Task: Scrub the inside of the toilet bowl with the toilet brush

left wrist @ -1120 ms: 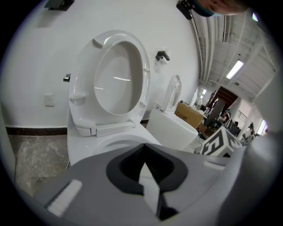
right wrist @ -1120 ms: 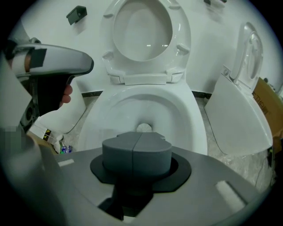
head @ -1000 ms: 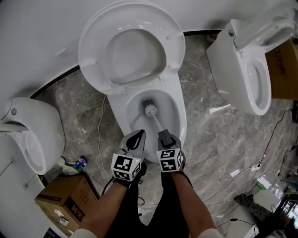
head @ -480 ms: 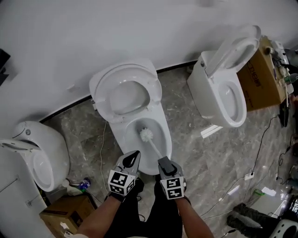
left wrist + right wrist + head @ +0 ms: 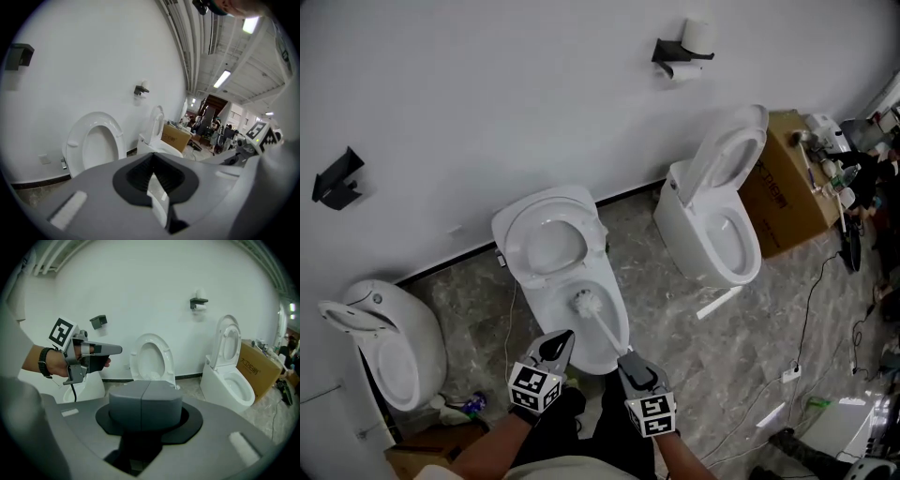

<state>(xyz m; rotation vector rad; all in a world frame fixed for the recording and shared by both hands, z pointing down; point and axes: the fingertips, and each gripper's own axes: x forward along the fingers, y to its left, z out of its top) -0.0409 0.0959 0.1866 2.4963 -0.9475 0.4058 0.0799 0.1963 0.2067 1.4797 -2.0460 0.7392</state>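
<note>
Both our grippers' jaws are together, the left gripper [image 5: 560, 337] empty, the right gripper [image 5: 630, 359] pinching the white-bristled toilet brush [image 5: 584, 301] in the near white ceramic toilet bowl [image 5: 622, 328], where hard scrubbing might twist it loose.

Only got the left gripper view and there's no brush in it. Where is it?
Observer: In the head view, the right gripper has the brush by its handle end.
Operator: Bristles in the bowl?
Observer: They're over the bowl opening, toward its back. I can't tell if they touch the porcelain.
Operator: Right jaws?
Observer: The right gripper view shows them closed together.
</note>
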